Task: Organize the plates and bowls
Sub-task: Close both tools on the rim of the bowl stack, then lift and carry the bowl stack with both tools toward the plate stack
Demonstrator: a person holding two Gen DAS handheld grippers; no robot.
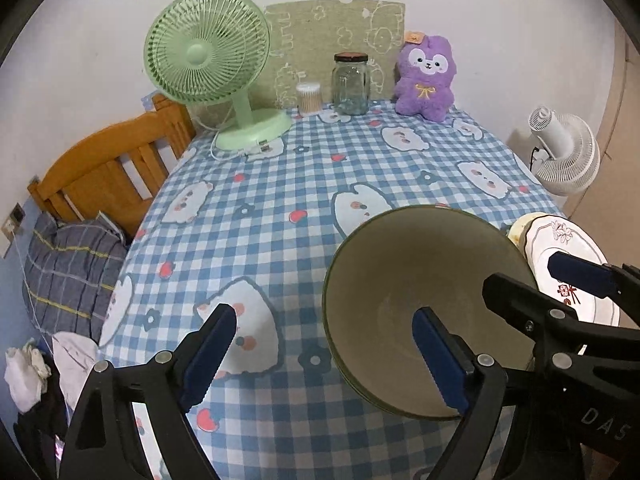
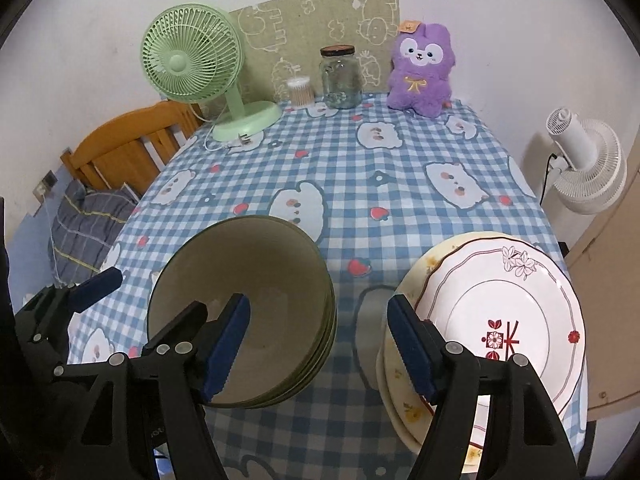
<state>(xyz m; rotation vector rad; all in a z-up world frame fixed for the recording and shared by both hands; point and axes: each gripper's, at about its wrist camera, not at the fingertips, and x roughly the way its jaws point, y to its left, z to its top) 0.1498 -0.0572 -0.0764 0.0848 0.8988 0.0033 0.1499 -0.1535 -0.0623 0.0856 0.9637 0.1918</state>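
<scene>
A stack of olive-green bowls [image 1: 420,300] [image 2: 248,292] sits near the front of the checked tablecloth. To its right lies a stack of plates [image 2: 500,320], the top one white with a flower print; it shows at the right edge of the left wrist view [image 1: 568,264]. My left gripper [image 1: 324,356] is open and empty, its right finger over the bowl, its left finger over the cloth. My right gripper [image 2: 320,344] is open and empty, straddling the gap between bowls and plates. The right gripper also shows in the left wrist view [image 1: 532,280].
At the back stand a green desk fan [image 1: 216,64], a cotton-swab tub [image 1: 309,98], a glass jar [image 1: 351,84] and a purple plush toy [image 1: 424,80]. A wooden bed frame [image 1: 116,164] is left of the table, a white fan [image 1: 568,156] to the right.
</scene>
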